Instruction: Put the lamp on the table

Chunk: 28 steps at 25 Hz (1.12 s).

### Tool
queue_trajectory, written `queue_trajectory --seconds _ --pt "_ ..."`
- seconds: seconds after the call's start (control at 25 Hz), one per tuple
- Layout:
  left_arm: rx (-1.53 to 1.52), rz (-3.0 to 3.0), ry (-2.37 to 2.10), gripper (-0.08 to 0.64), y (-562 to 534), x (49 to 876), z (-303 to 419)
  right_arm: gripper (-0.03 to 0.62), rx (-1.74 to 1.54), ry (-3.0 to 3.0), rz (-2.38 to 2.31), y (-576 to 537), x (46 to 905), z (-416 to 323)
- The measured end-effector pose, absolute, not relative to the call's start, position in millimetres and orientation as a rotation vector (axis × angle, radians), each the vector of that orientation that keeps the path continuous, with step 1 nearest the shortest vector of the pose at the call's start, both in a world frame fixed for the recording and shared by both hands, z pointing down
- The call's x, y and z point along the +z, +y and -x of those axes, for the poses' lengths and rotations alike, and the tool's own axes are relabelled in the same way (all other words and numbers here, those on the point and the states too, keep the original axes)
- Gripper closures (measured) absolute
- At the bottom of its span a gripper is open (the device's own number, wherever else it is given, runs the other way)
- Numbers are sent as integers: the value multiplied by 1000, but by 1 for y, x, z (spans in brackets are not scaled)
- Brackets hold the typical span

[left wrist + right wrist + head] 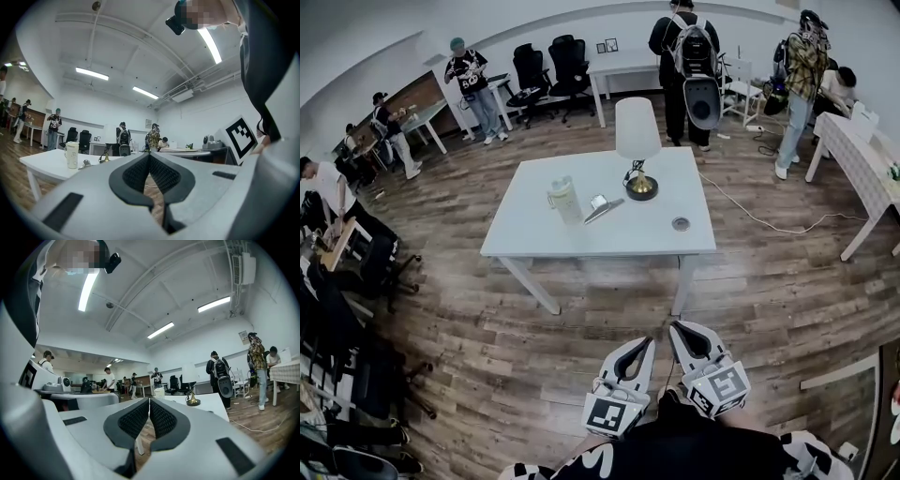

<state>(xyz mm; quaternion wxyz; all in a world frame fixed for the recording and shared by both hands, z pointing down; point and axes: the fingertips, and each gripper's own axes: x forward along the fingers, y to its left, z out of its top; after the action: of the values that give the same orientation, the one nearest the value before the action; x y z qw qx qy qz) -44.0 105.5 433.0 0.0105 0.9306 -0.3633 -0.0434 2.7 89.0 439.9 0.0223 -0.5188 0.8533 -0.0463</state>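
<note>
Status: I read both sets of jaws as pressed fully together, with nothing between the pads. Left gripper (641, 345) and right gripper (682, 330) sit side by side, pointing level, close to the person's body. I judge this a neutral posture, since neither carries a load. Lamp (637, 141) stands upright on the table (581, 239), well ahead of both jaw tips and towards the table's far edge, just right of a lidded jug (565, 200). Base flat, shade vertical, no support needed: I judge the placement complete.
</note>
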Motion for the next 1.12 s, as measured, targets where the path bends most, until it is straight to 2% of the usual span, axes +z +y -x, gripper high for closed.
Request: queue_trajectory --seconds 0.48,0.88,1.12 --pt "-146 -2986 -1005 557 181 427 80 572 -77 2519 1736 173 444 30" --pt "-159 -2946 -1059 557 184 432 105 572 -15 2536 1773 189 437 43" --pt "-170 -2963 -1004 555 190 430 96 572 -31 2561 1737 187 444 47"
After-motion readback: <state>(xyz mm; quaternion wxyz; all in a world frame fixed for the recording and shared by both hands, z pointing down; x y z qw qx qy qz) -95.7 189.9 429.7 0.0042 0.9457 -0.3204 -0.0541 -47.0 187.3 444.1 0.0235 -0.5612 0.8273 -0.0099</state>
